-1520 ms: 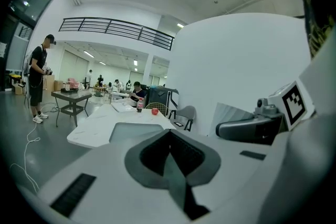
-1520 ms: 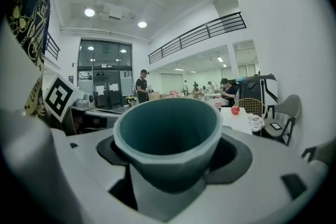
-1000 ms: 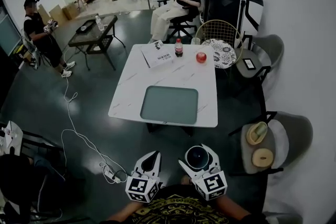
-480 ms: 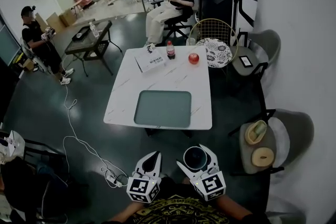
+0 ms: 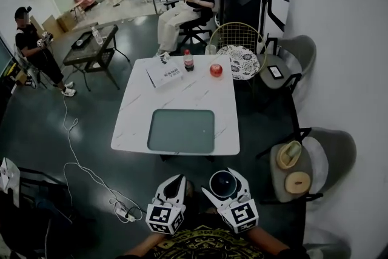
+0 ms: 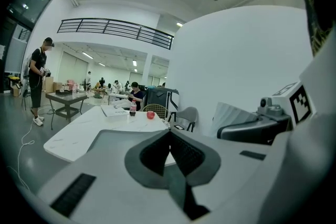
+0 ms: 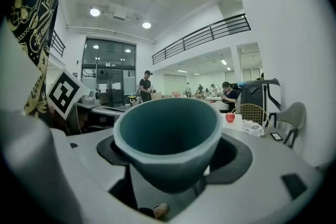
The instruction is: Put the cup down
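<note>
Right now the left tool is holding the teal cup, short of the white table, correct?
No. The right tool holds the teal cup, as the right gripper view shows; the left tool is shut and empty. It is indeed short of the white table.

The cup [image 7: 168, 136] is deep teal with a thick, paler rim. It is wide at the mouth and tapers toward its base. It stands upright, mouth up, and its inside looks dark and empty. It is clamped between the two jaws of the right hand-held gripper [image 5: 223, 179], which press on its lower body from either side. In the head view the cup [image 5: 223, 184] shows as a dark round opening, held in the air close to the person's body — well apart from the white table [image 5: 182, 91].
</note>
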Demonstrator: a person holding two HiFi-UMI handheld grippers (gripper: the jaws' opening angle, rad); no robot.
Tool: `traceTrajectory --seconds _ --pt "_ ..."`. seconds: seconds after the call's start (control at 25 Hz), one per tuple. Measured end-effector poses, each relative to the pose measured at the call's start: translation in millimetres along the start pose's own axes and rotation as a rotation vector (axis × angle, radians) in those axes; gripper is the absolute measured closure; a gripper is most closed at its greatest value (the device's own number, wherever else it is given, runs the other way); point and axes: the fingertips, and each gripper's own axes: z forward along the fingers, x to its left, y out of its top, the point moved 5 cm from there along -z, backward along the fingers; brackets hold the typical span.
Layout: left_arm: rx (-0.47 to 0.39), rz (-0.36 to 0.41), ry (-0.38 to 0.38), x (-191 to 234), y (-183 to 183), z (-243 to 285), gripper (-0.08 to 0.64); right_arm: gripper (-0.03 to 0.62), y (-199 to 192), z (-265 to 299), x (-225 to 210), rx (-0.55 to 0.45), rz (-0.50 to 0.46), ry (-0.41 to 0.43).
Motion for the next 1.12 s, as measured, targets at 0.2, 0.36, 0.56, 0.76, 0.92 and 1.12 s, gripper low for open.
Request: traceTrajectory --seconds 0.2,0.36,0.56,0.76,0.92,1.12 --pt "-0.001 0.009 -0.017 20 8 15 0.551 0.204 6 24 -6 0.017 -0.010 -0.023" --pt "0.004 0.001 -0.017 41 14 28 0.551 0.206 10 48 -12 0.021 -0.015 -0.034" --pt "0.010 0.000 -0.023 67 22 44 0.551 0.204 18 82 -15 0.035 -0.017 -0.035" --pt "0.017 -0.005 -0.023 94 27 59 0.552 0.204 32 116 -21 0.048 -0.023 -0.060" --pt "0.024 -0.010 -0.022 112 30 71 0.551 0.205 40 141 -26 0.055 -0.024 -0.073" --pt "0.031 -0.013 -0.025 132 32 86 0.552 0.206 37 169 -29 0.061 -0.021 -0.061"
